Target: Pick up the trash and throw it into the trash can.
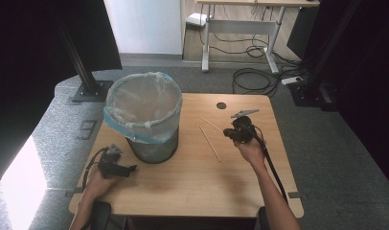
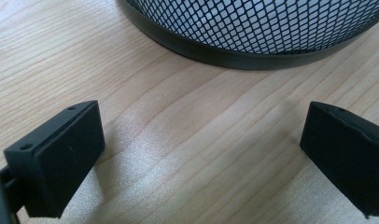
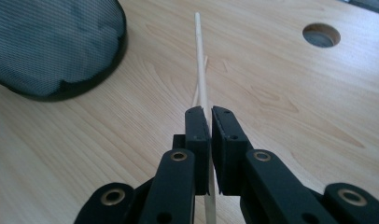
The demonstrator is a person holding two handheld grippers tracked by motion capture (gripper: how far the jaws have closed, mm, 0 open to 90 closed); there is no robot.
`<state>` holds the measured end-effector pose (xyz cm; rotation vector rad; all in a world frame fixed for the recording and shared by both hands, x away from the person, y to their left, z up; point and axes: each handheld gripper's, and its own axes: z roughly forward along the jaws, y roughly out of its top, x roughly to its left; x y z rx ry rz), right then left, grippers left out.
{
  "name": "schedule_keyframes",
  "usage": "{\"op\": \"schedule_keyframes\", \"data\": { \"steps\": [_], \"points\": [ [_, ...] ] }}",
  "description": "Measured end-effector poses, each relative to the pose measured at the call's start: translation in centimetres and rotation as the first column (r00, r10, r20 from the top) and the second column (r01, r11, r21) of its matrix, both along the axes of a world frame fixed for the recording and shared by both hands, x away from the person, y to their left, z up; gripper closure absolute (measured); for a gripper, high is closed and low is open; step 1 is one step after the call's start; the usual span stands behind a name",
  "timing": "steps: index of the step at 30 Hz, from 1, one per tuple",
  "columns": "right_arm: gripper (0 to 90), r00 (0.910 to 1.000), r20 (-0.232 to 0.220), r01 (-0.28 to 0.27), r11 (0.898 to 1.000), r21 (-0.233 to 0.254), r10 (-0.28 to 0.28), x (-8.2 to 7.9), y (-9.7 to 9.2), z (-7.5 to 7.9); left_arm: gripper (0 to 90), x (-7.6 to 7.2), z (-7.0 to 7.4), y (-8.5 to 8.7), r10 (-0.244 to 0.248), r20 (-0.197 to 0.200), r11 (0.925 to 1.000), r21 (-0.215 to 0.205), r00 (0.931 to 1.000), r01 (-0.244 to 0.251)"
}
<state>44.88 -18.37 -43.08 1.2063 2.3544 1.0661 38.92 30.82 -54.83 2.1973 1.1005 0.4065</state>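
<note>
Right gripper point(image 3: 210, 122) jaws clamped on 1 wooden stick point(image 3: 200, 70); I'd lift level before swinging to the bin point(image 1: 145, 115). Left gripper point(image 2: 201, 140) jaws wide, empty.

The person's forearms are bare, with no sleeve over them in the high view. Each hand carries a black two-jaw tool. The left tool point(image 1: 117, 164) is a dark, blocky body with a grey plate on top and a black cable looping off its rear. Seen from its own camera, the left tool point(image 2: 201, 154) has flat rectangular black pads point(image 2: 61, 158), matte, each with small round holes in its end face. The right tool point(image 1: 238, 130) bears a grey three-cornered plate and trails a black cable. Up close, the right tool point(image 3: 210, 126) shows black linkage arms joined by brass-ringed pivots, with small screw holes in the pads.
</note>
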Motion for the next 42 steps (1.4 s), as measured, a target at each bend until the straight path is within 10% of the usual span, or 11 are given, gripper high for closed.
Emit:
{"op": "schedule_keyframes", "data": {
  "steps": [24,31,42],
  "points": [
    [84.5,0.9874,0.060,-0.149,0.988,0.038,0.147,0.3,1.5,14.8,0.0,0.0,0.0,0.0,0.000,0.000,1.0000,0.000,1.0000,0.000],
    [84.5,0.9716,0.088,-0.224,0.974,0.041,0.219,0.1,3.3,19.5,0.0,0.0,0.0,0.0,0.000,0.000,1.0000,0.001,1.0000,0.000],
    [84.3,0.9389,0.059,-0.339,0.941,-0.004,0.339,1.8,9.1,19.9,0.0,0.0,0.0,0.0,0.000,0.000,1.0000,0.000,1.0000,0.000]
  ]
}}
